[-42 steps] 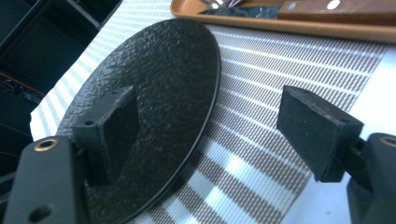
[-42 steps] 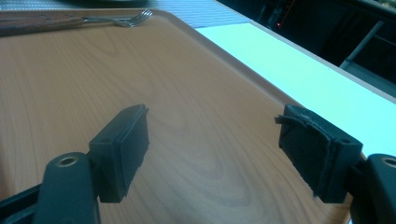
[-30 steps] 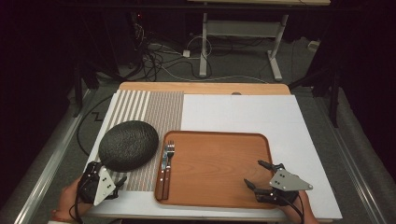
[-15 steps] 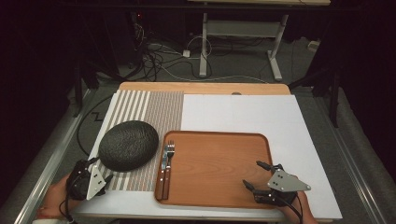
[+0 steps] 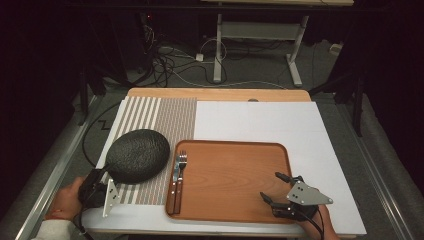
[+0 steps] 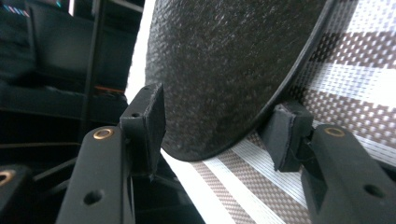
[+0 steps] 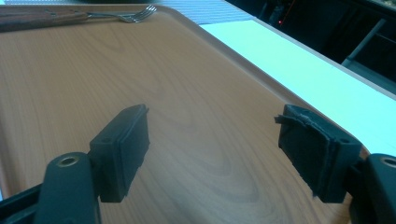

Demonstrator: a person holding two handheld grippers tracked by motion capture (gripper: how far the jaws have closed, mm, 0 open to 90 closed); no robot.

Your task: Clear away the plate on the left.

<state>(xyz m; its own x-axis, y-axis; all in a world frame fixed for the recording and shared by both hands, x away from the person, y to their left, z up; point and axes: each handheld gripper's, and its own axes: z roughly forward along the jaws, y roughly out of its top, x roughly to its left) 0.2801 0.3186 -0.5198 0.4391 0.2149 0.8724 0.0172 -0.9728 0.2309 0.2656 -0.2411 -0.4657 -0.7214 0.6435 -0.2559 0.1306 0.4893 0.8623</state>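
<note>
Here we are seeing the left gripper straddling the near rim of the dark bowl, jaws spread, left of the wooden tray. The right gripper, jaws spread and pinching nothing, is hovering over the tray's near right corner; fork is lying along its left edge.

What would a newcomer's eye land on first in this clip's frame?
Probably the dark, rough-textured plate lying on the striped placemat at the table's left, with the left tongs open around its near edge. Next comes the wooden tray in the middle, a fork and knife along its left side and the open right tongs hovering over its near right corner.
</note>
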